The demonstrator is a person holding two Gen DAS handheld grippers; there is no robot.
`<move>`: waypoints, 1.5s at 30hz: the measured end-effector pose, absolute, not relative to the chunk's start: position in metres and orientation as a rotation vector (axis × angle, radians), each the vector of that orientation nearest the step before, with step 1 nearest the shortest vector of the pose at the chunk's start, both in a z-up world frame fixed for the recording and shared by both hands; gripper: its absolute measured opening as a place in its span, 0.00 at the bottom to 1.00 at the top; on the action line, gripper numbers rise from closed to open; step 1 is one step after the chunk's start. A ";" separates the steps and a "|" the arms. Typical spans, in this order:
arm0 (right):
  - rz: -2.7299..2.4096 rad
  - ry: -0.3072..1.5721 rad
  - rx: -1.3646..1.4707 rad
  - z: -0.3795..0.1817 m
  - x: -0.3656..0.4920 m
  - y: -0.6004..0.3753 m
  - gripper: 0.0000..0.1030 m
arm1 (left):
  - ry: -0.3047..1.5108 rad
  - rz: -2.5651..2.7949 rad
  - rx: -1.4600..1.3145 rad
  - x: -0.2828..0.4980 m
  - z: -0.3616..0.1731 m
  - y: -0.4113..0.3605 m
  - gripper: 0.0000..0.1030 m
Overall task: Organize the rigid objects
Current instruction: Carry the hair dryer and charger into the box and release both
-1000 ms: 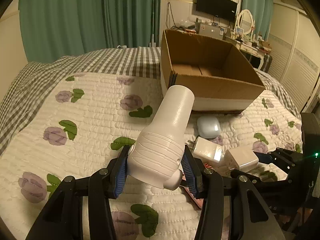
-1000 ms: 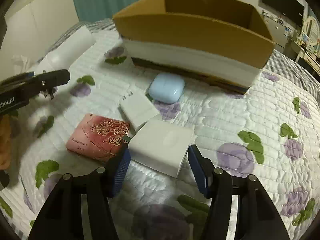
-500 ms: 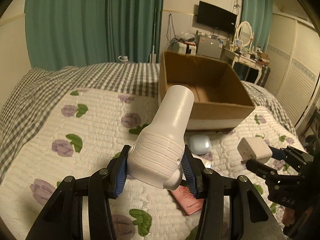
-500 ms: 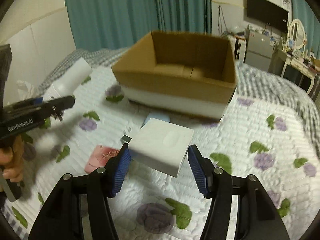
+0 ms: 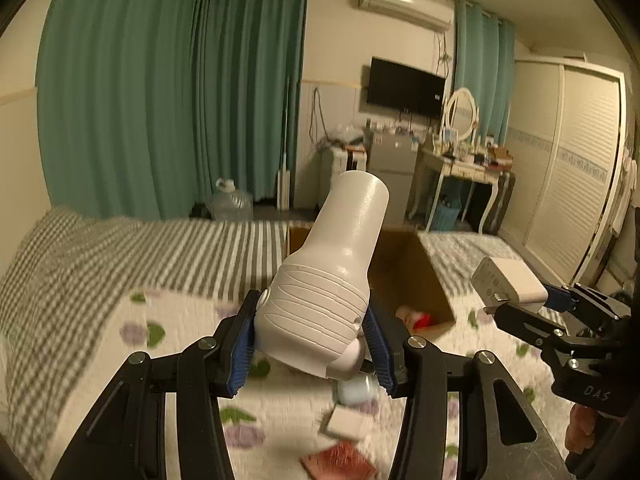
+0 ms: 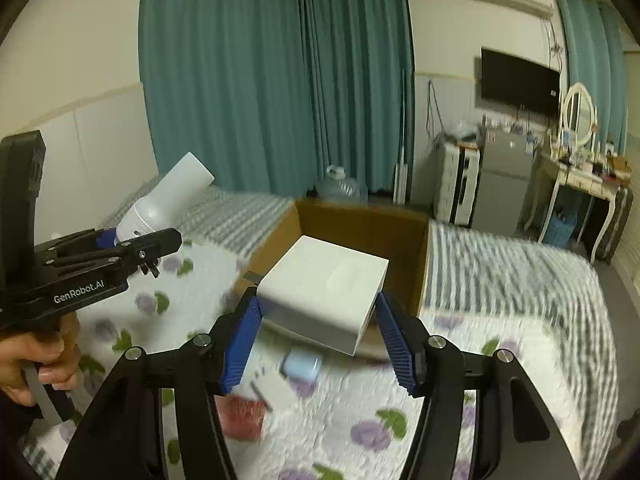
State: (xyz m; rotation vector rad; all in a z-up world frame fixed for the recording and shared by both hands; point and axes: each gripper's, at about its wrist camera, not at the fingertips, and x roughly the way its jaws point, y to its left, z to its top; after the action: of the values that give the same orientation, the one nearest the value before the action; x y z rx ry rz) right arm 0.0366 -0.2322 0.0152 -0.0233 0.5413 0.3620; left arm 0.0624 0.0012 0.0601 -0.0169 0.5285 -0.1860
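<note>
Items [image 6: 300, 364] on quilt [image 6: 500, 360] beside box [image 6: 360, 216]

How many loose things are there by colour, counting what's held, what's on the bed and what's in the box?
White: 3, namely hair dryer, held charger and charger on the bed
Light blue: 1, case
Pink-red: 1, flat box
Red and white: 1, item in the cardboard box
Total: 6

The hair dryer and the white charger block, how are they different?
The hair dryer is long, round and ribbed, with its nozzle pointing up; the charger is a short, flat, smooth cube. The left gripper carries the dryer, the right gripper the charger. Both are white and lifted above the bed.
</note>
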 end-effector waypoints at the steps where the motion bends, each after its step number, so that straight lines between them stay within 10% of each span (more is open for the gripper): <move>1: 0.363 0.530 -0.022 0.020 0.038 -0.234 0.57 | 0.517 -0.188 -0.018 0.066 0.066 0.001 0.49; 14: 0.342 0.437 -0.099 0.056 0.095 -0.226 0.57 | 0.533 -0.210 -0.009 0.145 0.069 -0.015 0.49; 45: 0.353 0.828 -0.327 -0.121 0.229 -0.202 0.56 | 0.881 -0.267 0.128 0.258 -0.055 -0.074 0.49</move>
State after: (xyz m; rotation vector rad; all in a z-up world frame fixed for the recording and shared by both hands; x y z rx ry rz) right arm 0.2295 -0.2023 -0.1206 -0.3271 0.8282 0.3532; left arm 0.2582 -0.0741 -0.0546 0.1284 0.8806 -0.2673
